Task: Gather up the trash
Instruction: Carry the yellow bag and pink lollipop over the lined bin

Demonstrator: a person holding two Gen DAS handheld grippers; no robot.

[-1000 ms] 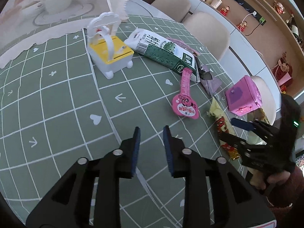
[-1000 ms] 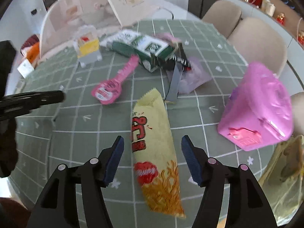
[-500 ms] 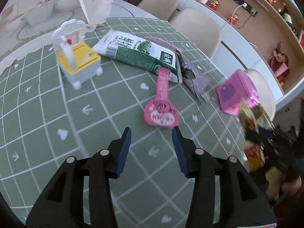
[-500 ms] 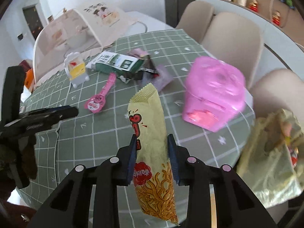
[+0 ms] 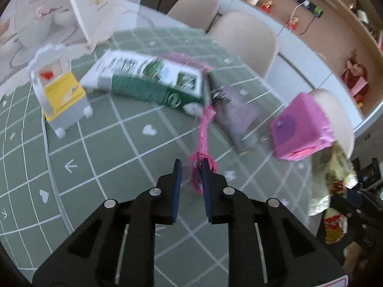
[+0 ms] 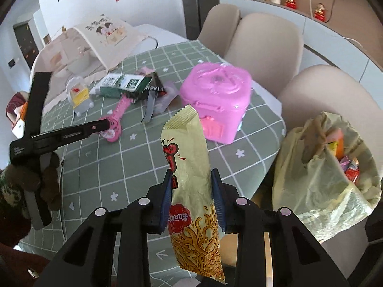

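Two views to read, left wrist first. My left gripper (image 5: pixel 190 175) is pitched down at the green checked tablecloth (image 5: pixel 100 148), and its jaws have just been closing around the round end of the pink guitar-shaped wrapper (image 5: pixel 203 143). That end sits between the pads, but blur keeps me from saying whether they already pinch it. I judge I came in at the wide end because it gives the pads more to bite than the thin neck. Beyond it lie the green-and-white carton (image 5: pixel 153 81), a purple wrapper (image 5: pixel 237 114) and the pink box (image 5: pixel 301 129), with the small yellow-and-white toy bin (image 5: pixel 62 95) off to the left.

From the right wrist, my right gripper (image 6: pixel 192 191) is clamped across the middle of the yellow snack packet (image 6: pixel 191 174), held upright and clear of the cloth. Gripping it mid-length keeps it from flopping, I think. The yellow trash bag (image 6: pixel 318 191) hangs open just off the table edge to the right, already holding wrappers, so the packet looks carried for a drop there. The left gripper shows at the left, nosed against the pink wrapper.
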